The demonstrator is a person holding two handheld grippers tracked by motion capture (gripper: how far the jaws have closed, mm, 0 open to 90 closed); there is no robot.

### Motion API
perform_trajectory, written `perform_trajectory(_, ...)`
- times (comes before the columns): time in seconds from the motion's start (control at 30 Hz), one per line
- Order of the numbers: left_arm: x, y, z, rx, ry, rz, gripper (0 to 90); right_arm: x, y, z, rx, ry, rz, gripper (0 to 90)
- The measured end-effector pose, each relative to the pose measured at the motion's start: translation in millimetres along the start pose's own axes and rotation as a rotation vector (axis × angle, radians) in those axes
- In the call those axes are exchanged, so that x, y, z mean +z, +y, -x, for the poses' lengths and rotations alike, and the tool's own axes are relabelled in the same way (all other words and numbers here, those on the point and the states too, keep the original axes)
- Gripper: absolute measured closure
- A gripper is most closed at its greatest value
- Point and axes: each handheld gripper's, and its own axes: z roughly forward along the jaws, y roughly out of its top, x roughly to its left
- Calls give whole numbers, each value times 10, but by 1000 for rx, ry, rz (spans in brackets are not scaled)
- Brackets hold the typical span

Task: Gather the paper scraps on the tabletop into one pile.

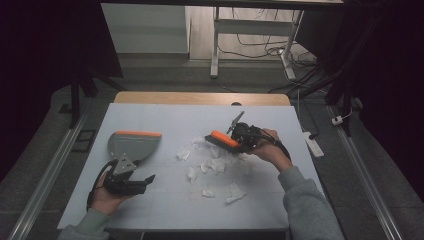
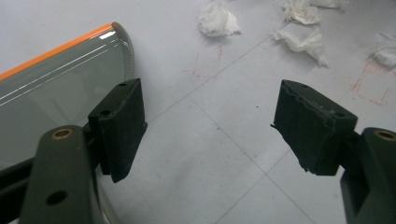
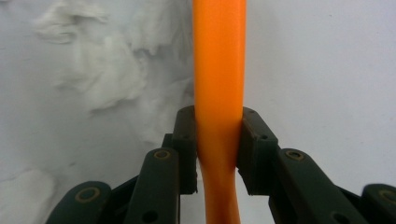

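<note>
White counter (image 1: 165,200) spread wide. Near its left edge lies the grey dustpan (image 1: 131,145), orange lip toward the far edge. The left gripper (image 2: 208,126) sits just behind it toward the near-left corner, jaws wide apart, nothing between them. Over toward the right edge, the right gripper (image 3: 217,144) has its jaws clamped tight on the orange brush (image 3: 218,70), right over the crumpled tissue scraps (image 1: 212,167) scattered mid-counter.

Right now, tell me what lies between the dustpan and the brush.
In the high view, crumpled tissue scraps lie on the table between the dustpan and the orange brush.
</note>
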Motion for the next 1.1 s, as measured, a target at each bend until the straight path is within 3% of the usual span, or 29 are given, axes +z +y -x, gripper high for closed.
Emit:
perform_trajectory(0.1, 8, 9, 15, 0, -1, -2, 261, -124, -71, -18, 38, 10, 68, 707)
perform_trajectory(0.23, 5, 27, 36, 11, -1, -1, 261, -324, -138, 60, 95, -44, 133, 707)
perform_trajectory(0.33, 4, 30, 29, 4, 1, 4, 261, -412, -151, 132, 134, -48, 193, 707)
perform_trajectory(0.47, 13, 36, 25, 3, 1, 7, 261, -401, -45, 144, 134, -83, 205, 707)
perform_trajectory(0.53, 21, 41, 28, 8, -2, 4, 261, -334, 45, 158, 119, -90, 197, 706)
perform_trajectory(0.73, 21, 29, 9, -1, -7, 9, 261, 57, 380, 278, 84, -108, 86, 706)
perform_trajectory(0.83, 18, 24, -4, -2, -11, 11, 261, 207, 550, 309, 23, -120, 39, 707)
perform_trajectory(0.93, 18, 21, -9, -2, -11, 15, 262, 345, 684, 297, -22, -132, -10, 706)
perform_trajectory(1.1, 7, 16, -9, -5, -5, 25, 265, 427, 835, 199, -66, -90, -22, 707)
